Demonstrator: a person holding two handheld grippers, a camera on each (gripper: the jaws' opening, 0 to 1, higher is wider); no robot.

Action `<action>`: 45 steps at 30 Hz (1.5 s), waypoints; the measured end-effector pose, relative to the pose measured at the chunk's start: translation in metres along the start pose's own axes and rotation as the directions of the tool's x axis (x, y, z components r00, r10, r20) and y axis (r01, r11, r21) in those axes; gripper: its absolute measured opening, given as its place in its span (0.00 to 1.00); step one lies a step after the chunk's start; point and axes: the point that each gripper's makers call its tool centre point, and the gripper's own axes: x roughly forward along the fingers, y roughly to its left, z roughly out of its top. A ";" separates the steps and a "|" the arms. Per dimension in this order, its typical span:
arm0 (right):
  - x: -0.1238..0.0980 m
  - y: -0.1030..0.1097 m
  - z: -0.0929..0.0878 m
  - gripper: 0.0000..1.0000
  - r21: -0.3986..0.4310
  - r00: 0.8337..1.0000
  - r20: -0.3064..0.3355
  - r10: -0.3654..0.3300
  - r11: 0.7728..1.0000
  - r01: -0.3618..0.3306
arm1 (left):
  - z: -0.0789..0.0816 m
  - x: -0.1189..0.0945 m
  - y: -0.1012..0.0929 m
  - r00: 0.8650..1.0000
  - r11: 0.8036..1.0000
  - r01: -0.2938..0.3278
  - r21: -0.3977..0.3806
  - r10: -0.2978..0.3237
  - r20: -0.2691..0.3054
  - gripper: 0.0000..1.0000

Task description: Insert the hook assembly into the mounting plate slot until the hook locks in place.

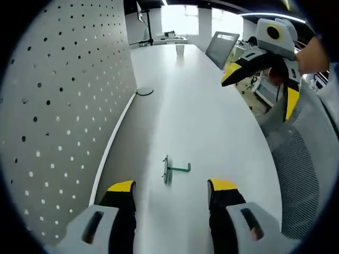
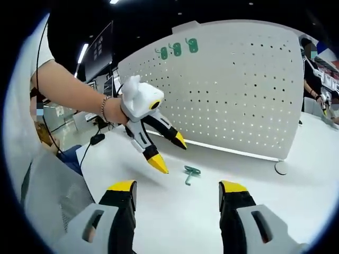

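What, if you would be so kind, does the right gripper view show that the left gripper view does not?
The right gripper view alone has three green hooks mounted high on the pegboard, and a bracelet on the wrist holding the left tool. The left gripper view alone has a cup at the table's far end. Both share the green hook assembly lying on the white table, both tools open.

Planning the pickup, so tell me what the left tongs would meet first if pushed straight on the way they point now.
The green hook assembly, lying on the white table just ahead of the left tongs and roughly between their open jaws. Depth is hard to judge, so they might graze the tabletop first.
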 end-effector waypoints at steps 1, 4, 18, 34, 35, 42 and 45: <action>0.000 0.000 0.000 0.61 0.001 1.000 0.000 -0.001 1.000 0.001 | 0.000 0.001 0.000 1.000 1.000 0.003 0.004 -0.003 -0.005 0.56; -0.001 -0.001 -0.001 0.61 -0.002 1.000 -0.004 -0.002 1.000 0.002 | 0.001 0.006 0.001 1.000 1.000 0.011 0.015 -0.010 -0.018 0.56; -0.001 -0.001 -0.005 0.61 -0.003 1.000 -0.015 -0.002 1.000 0.002 | -0.004 0.024 0.002 0.994 0.997 0.047 0.066 -0.041 -0.099 0.52; -0.004 -0.006 -0.007 0.60 0.008 1.000 -0.018 -0.018 1.000 0.018 | -0.014 0.038 0.004 0.987 0.992 0.053 0.114 -0.035 -0.157 0.42; -0.004 -0.006 -0.008 0.60 0.008 1.000 -0.018 -0.019 1.000 0.019 | -0.015 0.038 0.004 0.986 0.992 0.051 0.120 -0.031 -0.162 0.39; -0.005 -0.007 -0.008 0.60 0.014 1.000 -0.017 -0.022 1.000 0.022 | -0.013 0.040 0.005 0.988 0.994 0.054 0.093 -0.039 -0.151 0.38; -0.005 -0.007 -0.009 0.60 0.016 1.000 -0.017 -0.022 1.000 0.022 | -0.013 0.041 0.005 0.988 0.995 0.058 0.076 -0.047 -0.146 0.37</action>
